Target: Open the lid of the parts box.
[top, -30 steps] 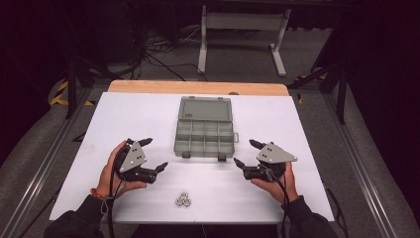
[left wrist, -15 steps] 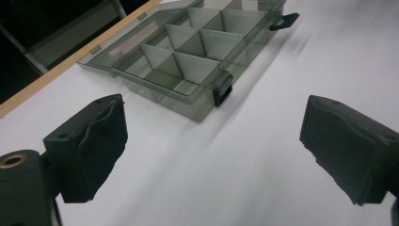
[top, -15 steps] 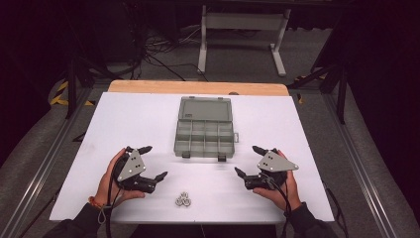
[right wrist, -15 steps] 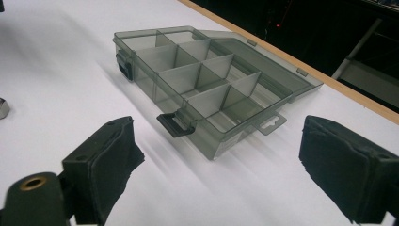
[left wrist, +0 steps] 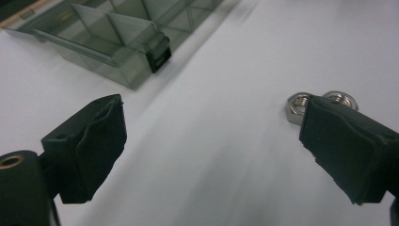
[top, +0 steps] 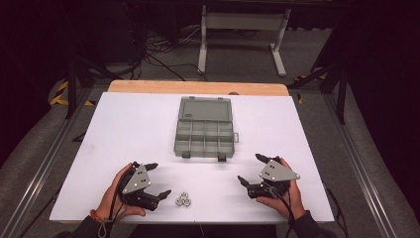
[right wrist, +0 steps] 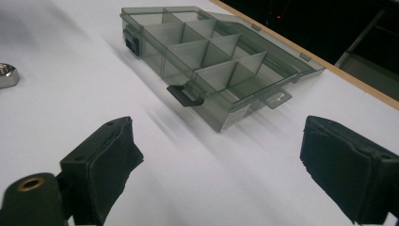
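The white surface [top: 148,129] carries an open box [top: 204,133] at its middle, lid back so its cells can take parts. Nearer the person, left tongs [top: 157,179] gape beside the nuts [top: 183,199]; right tongs [top: 251,169] spread too, both empty

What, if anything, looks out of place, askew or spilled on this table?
Nothing stands out. The box lies open and square to the table edge, its compartments apparently empty. The nuts sit in a tidy cluster near the front edge.
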Demonstrator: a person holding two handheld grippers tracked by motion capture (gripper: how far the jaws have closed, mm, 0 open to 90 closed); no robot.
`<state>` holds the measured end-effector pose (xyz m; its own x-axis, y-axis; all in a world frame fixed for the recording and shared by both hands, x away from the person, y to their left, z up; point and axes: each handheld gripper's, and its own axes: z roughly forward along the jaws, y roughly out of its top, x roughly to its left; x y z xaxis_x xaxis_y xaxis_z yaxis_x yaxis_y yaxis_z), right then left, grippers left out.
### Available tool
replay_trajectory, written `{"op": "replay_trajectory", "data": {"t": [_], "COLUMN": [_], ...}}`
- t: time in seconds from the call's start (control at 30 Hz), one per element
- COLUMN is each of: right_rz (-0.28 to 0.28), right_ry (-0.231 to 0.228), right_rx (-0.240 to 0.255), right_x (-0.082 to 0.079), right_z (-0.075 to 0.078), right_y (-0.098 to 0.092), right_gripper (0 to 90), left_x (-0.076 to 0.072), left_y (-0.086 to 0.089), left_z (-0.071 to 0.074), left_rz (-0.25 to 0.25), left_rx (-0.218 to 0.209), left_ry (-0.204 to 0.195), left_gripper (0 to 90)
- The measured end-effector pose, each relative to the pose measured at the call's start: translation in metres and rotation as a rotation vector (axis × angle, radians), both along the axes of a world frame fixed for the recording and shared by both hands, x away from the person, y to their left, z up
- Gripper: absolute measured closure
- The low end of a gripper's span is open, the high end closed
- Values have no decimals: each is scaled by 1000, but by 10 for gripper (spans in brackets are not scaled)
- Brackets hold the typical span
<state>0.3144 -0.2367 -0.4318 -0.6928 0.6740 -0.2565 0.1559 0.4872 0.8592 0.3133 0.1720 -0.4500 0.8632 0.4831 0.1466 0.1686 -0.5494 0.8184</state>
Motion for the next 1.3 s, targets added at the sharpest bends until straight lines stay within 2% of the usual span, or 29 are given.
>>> {"op": "replay_trajectory", "data": {"t": [0.1, 0.17, 0.3, 0.37, 0.53, 0.73, 0.8, 0.93, 1.07, 1.13, 1.17, 1.2, 1.3], "right_rz": [2, 5, 12, 15, 16, 26, 32, 41, 47, 54, 56, 57, 62], "right_ry": [3, 12, 18, 23, 31, 33, 33, 37, 37, 38, 38, 38, 39], "right_rx": [-7, -11, -31, -28, -28, -35, -37, -37, -43, -46, -45, -45, -44], "right_x": [-2, -4, -7, -9, -13, -13, -13, -10, -9, -8, -7, -7, -6], "right_z": [-2, -5, -9, -9, -11, -12, -13, -14, -14, -15, -15, -15, -15], "right_y": [0, 1, 3, 3, 3, 5, 7, 9, 11, 13, 14, 14, 16], "right_gripper": [113, 114, 115, 115, 115, 116, 117, 117, 117, 118, 118, 118, 119], "left_x": [-4, -7, -12, -13, -17, -20, -21, -23, -25, -25, -25, -24, -24], "left_y": [-4, -7, -10, -12, -18, -24, -26, -29, -31, -32, -32, -32, -33], "left_z": [-5, -6, -6, -7, -9, -15, -17, -18, -19, -19, -19, -20, -20], "left_rz": [-20, -33, -50, -65, -89, -84, -81, -66, -72, -77, -77, -77, -83], "left_rx": [13, 8, 18, 11, 35, 56, 73, 81, 92, 92, 92, 77, 70], "left_ry": [36, 65, 75, 93, 112, 156, 157, 165, 175, 178, 178, 199, 205], "left_gripper": [90, 98, 107, 116, 136, 189, 210, 244, 280, 343, 354, 374, 401]}}
